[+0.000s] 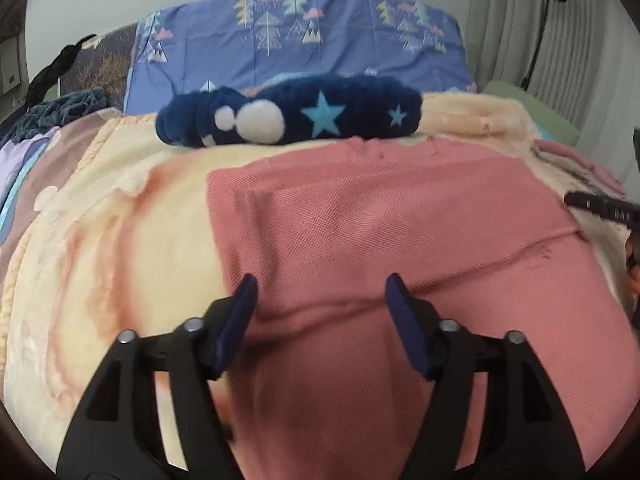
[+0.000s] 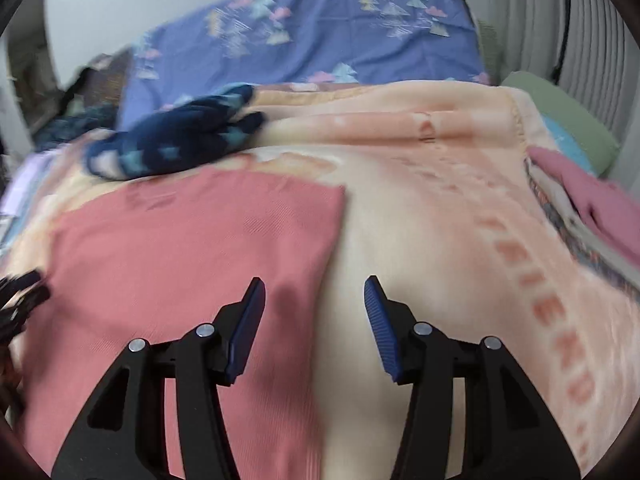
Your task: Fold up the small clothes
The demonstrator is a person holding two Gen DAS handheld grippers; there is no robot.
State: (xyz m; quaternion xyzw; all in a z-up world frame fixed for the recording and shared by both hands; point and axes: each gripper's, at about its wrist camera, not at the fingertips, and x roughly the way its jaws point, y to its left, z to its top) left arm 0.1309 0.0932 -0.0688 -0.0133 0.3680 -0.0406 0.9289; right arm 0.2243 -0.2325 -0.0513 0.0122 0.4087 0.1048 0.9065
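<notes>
A pink knit garment [image 1: 380,240] lies spread flat on a cream and peach blanket [image 1: 120,232]. My left gripper [image 1: 322,286] hovers open over the garment's near left part, with only flat cloth showing between its blue pads. In the right wrist view the same pink garment [image 2: 192,248] fills the left half, its right edge running down between the fingers. My right gripper [image 2: 316,288] stands open above that edge, nothing pinched. The tip of the right gripper [image 1: 600,206] shows at the right rim of the left wrist view.
A rolled dark blue fleece piece with stars [image 1: 288,118] lies beyond the pink garment. A blue tree-print pillow [image 1: 296,36] stands at the back. Another pink cloth [image 2: 596,204] lies at the right edge, near a green cushion [image 2: 568,124]. Curtains [image 1: 516,24] hang at right.
</notes>
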